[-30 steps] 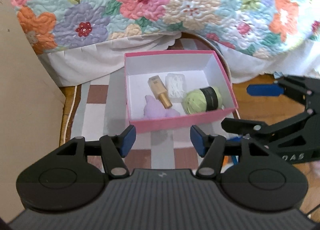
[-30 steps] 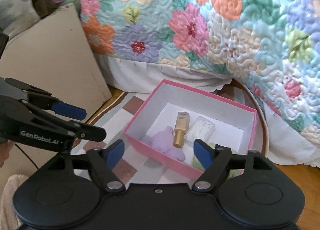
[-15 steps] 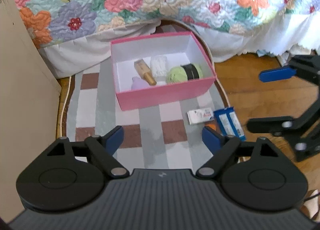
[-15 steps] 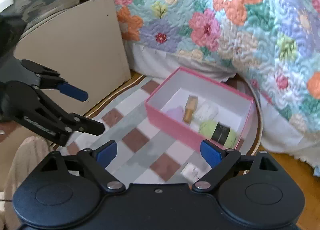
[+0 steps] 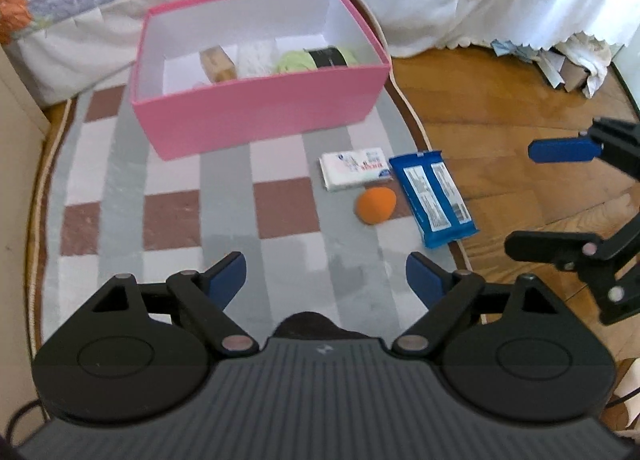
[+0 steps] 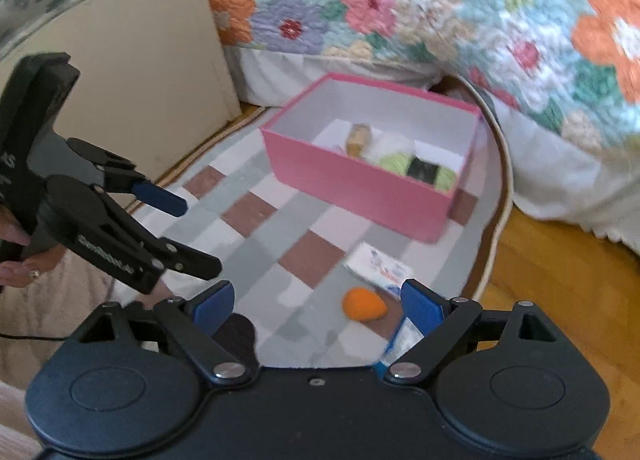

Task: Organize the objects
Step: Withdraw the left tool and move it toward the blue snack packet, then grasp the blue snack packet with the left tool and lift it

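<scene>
Two hand-held grippers over a checked rug (image 5: pixel 168 179) with a pink box (image 5: pixel 256 115).

Box at upper centre of the left view, holding a green yarn ball (image 5: pixel 316 59). Lower right of it on the rug: blue packet (image 5: pixel 432 197), white packet (image 5: pixel 355 168), orange ball (image 5: pixel 376 205). Left hand-held gripper (image 5: pixel 326 280) and right hand-held gripper (image 6: pixel 318 306): both wide open, holding nothing.

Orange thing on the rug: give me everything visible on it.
The orange object is small, rounded, egg-like and matte; it may be a sponge. It lies on the checked rug, outside the pink box, just below the white packet and left of the blue packet. Contact with either is unclear. Neither gripper touches it.
</scene>
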A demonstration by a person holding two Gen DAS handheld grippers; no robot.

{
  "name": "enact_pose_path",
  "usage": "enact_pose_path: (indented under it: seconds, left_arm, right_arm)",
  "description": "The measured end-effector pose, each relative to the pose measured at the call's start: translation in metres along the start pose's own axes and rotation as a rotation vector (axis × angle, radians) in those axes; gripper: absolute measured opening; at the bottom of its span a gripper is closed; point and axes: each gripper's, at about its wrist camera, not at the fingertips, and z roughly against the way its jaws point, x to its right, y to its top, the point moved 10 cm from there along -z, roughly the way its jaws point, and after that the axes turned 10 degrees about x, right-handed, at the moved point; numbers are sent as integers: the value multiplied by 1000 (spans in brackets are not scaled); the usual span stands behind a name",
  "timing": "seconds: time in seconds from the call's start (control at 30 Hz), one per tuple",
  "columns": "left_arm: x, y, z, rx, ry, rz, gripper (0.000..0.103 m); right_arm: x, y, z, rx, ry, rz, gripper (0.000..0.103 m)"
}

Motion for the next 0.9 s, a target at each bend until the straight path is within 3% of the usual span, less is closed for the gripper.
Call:
enact_pose_path:
  seconds: [0.4, 0.53, 0.7, 0.83, 0.9]
  left_arm:
    - [27, -23, -55, 51, -12, 122, 87]
    - [39, -35, -77, -2, -45, 171, 85]
    - [55, -36, -100, 5, -70, 158, 82]
    - [63, -31, -117, 22, -105, 180, 74]
    - [67, -31, -126, 15, -127, 189, 66]
  right_arm:
    - [50, -89, -50, 16, -86, -54, 93]
    - [68, -112, -68, -14, -121, -93, 92]
    - [82, -128, -81, -26, -179, -103, 93]
    - [83, -132, -90, -18, -200, -81, 93]
    - [86, -133, -96, -11, -209, -98, 93]
